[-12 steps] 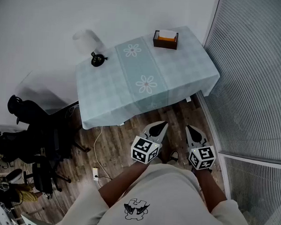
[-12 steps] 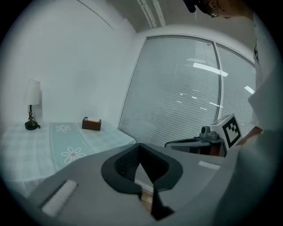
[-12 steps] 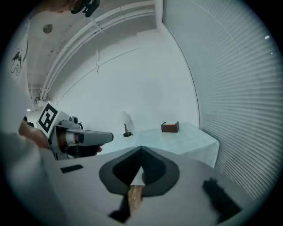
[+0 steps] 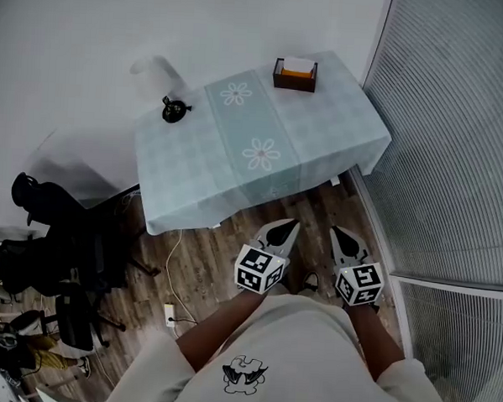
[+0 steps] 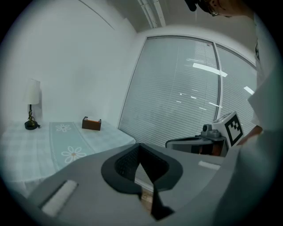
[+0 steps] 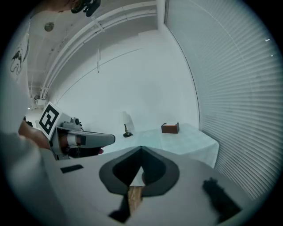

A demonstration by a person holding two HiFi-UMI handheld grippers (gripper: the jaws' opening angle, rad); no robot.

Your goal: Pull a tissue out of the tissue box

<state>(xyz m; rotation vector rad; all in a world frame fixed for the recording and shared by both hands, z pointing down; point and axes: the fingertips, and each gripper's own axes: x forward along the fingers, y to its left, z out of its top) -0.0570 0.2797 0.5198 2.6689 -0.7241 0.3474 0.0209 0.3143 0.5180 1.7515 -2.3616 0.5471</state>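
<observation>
At the table's far right corner: a tissue box (image 4: 295, 75) is stood upright on the cloth, near both the far edge and the right edge.
Tissue box, appearance: low, rectangular and dark brown. A white tissue (image 4: 299, 62) is seen at the open top, with an orange band just beneath it.
Left gripper (image 4: 289, 226): held low in front of the person's torso, above the wooden floor (image 4: 206, 261). The jaws are seen tip to tip in a closed point; nothing is gripped or touched.
Right gripper (image 4: 337, 233): held just beside the left one, pointed the same way. The jaws are likewise closed together, with nothing between them.
Gap to tissue box: both grippers are kept well apart from the table (image 4: 185, 180), and the whole depth of the tabletop lies between its near edge and the box.
Table cover: a pale green checked cloth is draped over all visible edges, with a centre runner marked by two daisy motifs.
Lamp (image 4: 174, 109): placed near the far left corner, with a dark base and a white shade, well apart from the box.
Right boundary: slatted blinds (image 4: 457, 123) run close beside the table's right edge, and only a narrow strip of floor is seen there.
Left boundary: black office chairs (image 4: 57, 228) are parked near the table's left side, and a white cable (image 4: 174, 259) lies on the floor.
Open room: a band of floor is seen between the gripper tips and the near table edge.
</observation>
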